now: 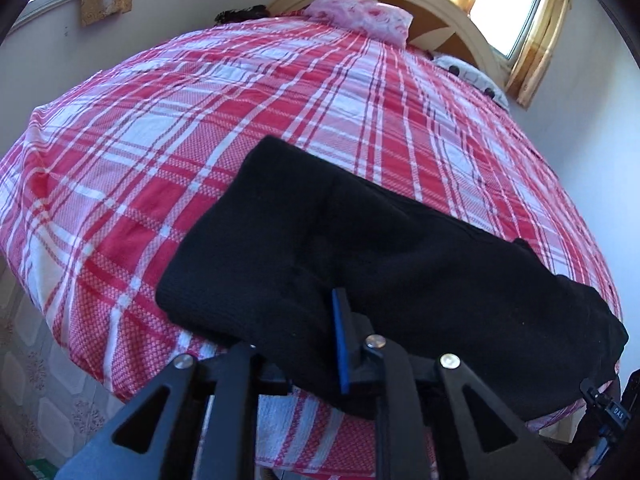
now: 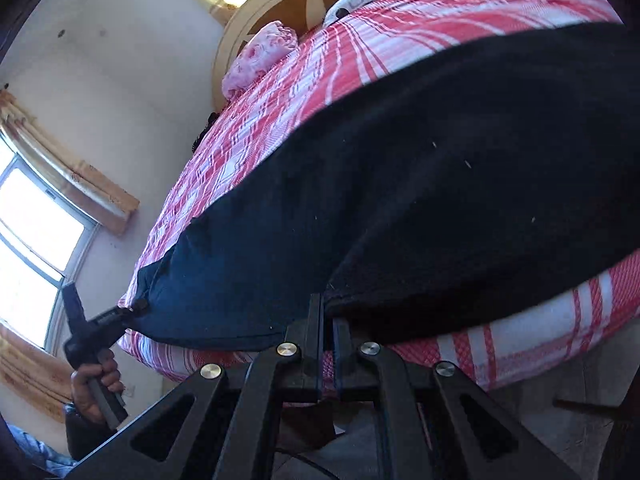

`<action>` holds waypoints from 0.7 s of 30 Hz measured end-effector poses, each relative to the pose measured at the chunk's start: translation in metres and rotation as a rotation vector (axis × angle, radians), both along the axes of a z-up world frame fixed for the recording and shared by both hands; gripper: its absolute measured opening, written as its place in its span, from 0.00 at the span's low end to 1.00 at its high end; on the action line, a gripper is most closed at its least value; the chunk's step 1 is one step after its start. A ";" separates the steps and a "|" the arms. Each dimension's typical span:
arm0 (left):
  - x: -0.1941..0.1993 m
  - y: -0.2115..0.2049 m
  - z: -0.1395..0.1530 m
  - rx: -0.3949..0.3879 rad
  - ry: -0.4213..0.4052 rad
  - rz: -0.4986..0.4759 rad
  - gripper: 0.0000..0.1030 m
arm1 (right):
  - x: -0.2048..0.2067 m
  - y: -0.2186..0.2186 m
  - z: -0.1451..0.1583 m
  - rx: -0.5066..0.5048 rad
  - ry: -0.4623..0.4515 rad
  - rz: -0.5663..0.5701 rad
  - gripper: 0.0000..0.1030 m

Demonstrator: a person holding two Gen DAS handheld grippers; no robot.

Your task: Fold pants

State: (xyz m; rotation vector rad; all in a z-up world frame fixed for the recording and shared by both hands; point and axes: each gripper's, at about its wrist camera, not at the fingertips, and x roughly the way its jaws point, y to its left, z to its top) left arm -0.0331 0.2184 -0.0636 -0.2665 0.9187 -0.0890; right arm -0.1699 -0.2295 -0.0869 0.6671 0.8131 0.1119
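Black pants (image 1: 360,248) lie folded in a long band across the near edge of the bed; they also fill the right wrist view (image 2: 440,184). My left gripper (image 1: 320,336) is shut on the near edge of the pants, with one blue-padded finger (image 1: 340,340) showing and the other under the cloth. It also shows from the side in the right wrist view (image 2: 128,312), at the pants' left corner. My right gripper (image 2: 328,312) is shut on the near edge of the pants. It shows at the far right of the left wrist view (image 1: 600,400).
The bed has a red and white plaid sheet (image 1: 200,128), a pink pillow (image 1: 360,16) and a spotted pillow (image 1: 468,72) by the curved wooden headboard (image 1: 452,12). Curtained windows (image 1: 508,4) are behind. Tiled floor (image 1: 36,380) lies to the left.
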 end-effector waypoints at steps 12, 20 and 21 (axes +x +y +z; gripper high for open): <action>-0.029 0.045 0.055 0.295 -0.117 0.254 0.70 | -0.027 -0.026 0.037 -0.067 -0.006 -0.164 0.59; 0.000 -0.022 0.049 0.302 -0.213 0.079 0.67 | 0.043 0.041 0.093 -0.185 -0.240 0.156 0.56; 0.004 -0.029 0.044 0.296 -0.205 0.066 0.62 | 0.059 0.054 0.094 -0.203 -0.244 0.202 0.51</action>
